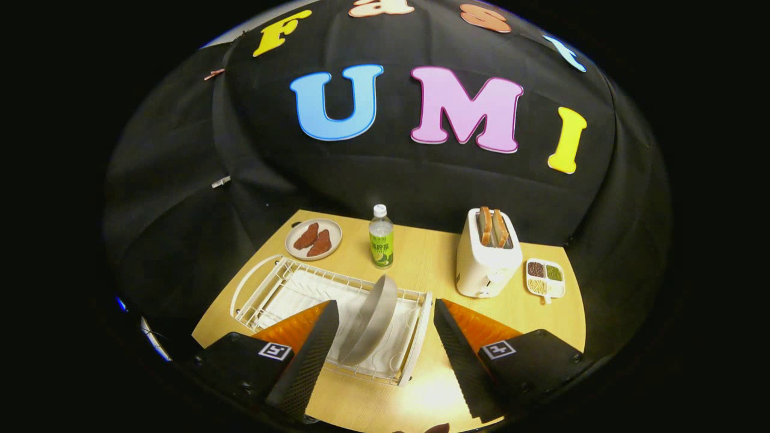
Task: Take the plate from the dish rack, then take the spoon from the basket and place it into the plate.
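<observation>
A grey plate (372, 320) stands on edge, leaning, in the right part of a white wire dish rack (283, 287) on the wooden table (433, 264). My gripper (385, 355) is open and held above the rack's near end. The plate's lower rim sits in the gap between the two fingers, touching neither. The left finger (310, 355) hangs over the rack's front rail; the right finger (460, 355) is just beyond the rack's right end, over bare wood.
Behind the rack stand a small plate with two reddish-brown pieces (313, 239), a clear bottle with a green label (381, 237), a white toaster with two slices of toast (487, 255) and a divided dish of beans (545, 278). Black cloth walls the table in.
</observation>
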The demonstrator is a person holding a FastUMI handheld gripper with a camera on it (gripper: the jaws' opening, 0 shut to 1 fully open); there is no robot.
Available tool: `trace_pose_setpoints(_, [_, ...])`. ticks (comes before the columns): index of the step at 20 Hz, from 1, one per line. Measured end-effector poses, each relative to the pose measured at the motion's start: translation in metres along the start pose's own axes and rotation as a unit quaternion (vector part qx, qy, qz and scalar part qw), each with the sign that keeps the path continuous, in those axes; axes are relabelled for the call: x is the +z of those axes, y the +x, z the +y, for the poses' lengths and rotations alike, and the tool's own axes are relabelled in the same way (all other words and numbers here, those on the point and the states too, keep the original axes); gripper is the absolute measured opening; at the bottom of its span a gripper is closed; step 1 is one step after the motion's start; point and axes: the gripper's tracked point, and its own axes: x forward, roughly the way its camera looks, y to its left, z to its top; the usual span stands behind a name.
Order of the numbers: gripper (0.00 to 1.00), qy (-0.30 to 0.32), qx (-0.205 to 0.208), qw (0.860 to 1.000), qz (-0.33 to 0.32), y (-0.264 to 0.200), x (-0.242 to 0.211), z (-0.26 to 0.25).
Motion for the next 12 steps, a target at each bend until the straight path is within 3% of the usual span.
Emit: trace_pose_setpoints(12, [0.99,0.005,-0.043,0.993,0.105,0.090,-0.065,0.007])
